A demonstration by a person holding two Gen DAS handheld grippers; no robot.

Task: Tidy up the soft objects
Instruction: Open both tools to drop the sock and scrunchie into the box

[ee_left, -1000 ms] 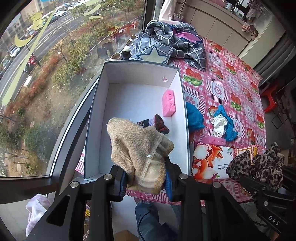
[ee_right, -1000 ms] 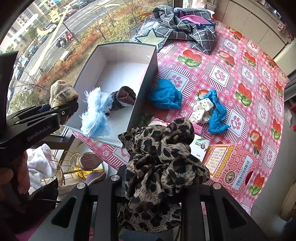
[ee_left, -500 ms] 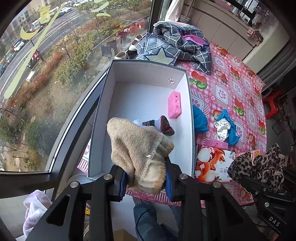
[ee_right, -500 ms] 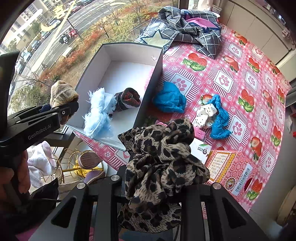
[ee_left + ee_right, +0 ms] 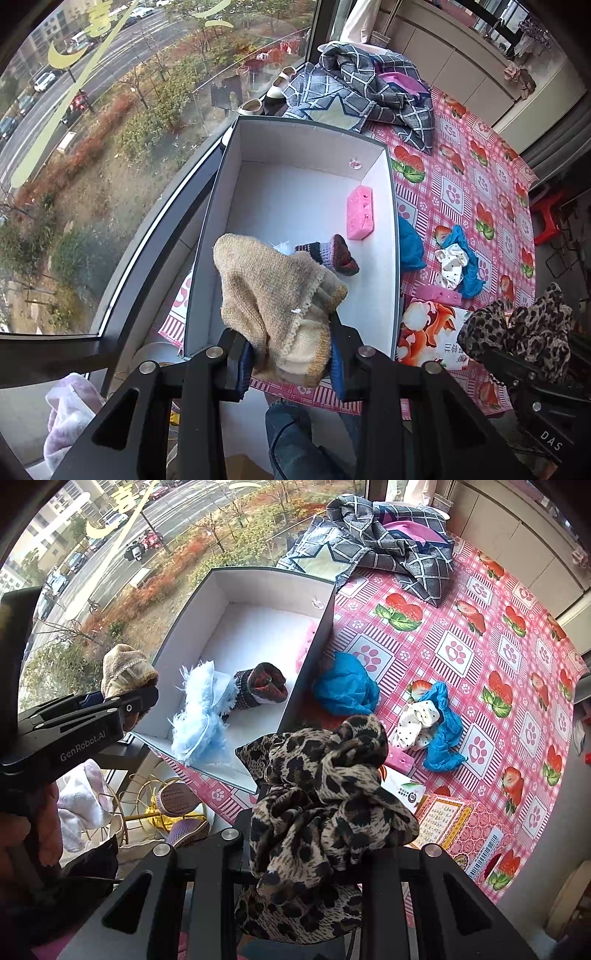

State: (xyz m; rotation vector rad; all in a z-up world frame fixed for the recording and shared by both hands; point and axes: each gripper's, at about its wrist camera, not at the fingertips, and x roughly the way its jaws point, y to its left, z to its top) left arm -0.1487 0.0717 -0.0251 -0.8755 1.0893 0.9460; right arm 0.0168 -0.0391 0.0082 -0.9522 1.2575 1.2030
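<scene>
Risk: the beige knitted sock (image 5: 273, 295), clamped by its cuff in the left gripper (image 5: 291, 362) above the near end of the white box (image 5: 388, 236), could be snagged on the wall or dropped outside. The leopard-print scarf (image 5: 325, 805), pinched tight in the right gripper (image 5: 306, 864), is held bunched above the tablecloth (image 5: 461, 627); trailing folds could be caught. Knit coarse, scarf thin and crumpled, box rigid card.

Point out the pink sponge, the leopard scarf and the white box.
pink sponge (image 5: 360, 212), left wrist view, middle of its top face
leopard scarf (image 5: 325, 794), right wrist view, bunched middle
white box (image 5: 388, 236), left wrist view, right inner wall
</scene>
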